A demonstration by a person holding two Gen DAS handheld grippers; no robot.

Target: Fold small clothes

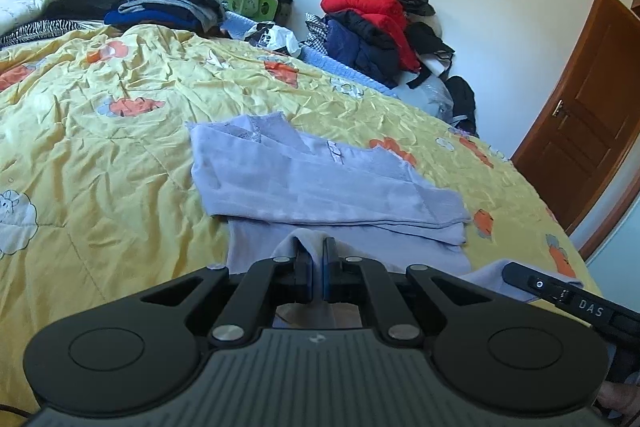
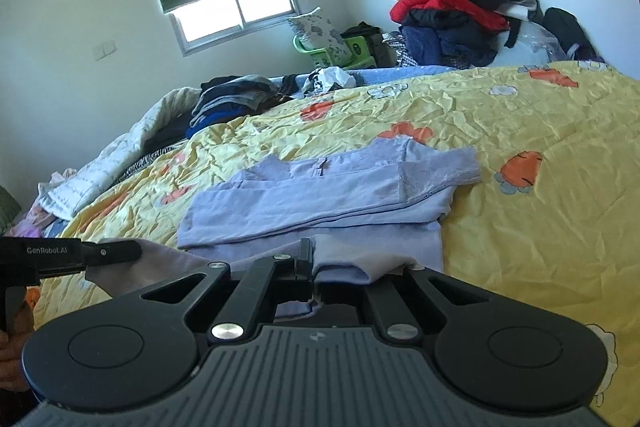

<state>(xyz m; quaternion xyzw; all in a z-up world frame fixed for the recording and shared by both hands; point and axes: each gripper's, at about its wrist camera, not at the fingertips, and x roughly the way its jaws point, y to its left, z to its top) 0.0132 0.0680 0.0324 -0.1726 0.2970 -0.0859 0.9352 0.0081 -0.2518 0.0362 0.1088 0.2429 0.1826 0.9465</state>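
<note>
Both grippers, left (image 1: 319,255) and right (image 2: 316,259), pinch the lilac cotton top's (image 1: 320,179) hem, right apparently; I'd lift evenly, folding forward.

My left gripper (image 1: 316,263) and right gripper (image 2: 320,263) sit at the near hem of the garment (image 1: 320,183), which lies on the quilt (image 1: 100,155). Far left on the bed, a stack of folded clothes (image 1: 168,7). Far right, against the wall, a heap of jackets (image 1: 372,27); the door (image 1: 592,131) stands right of it.
</note>
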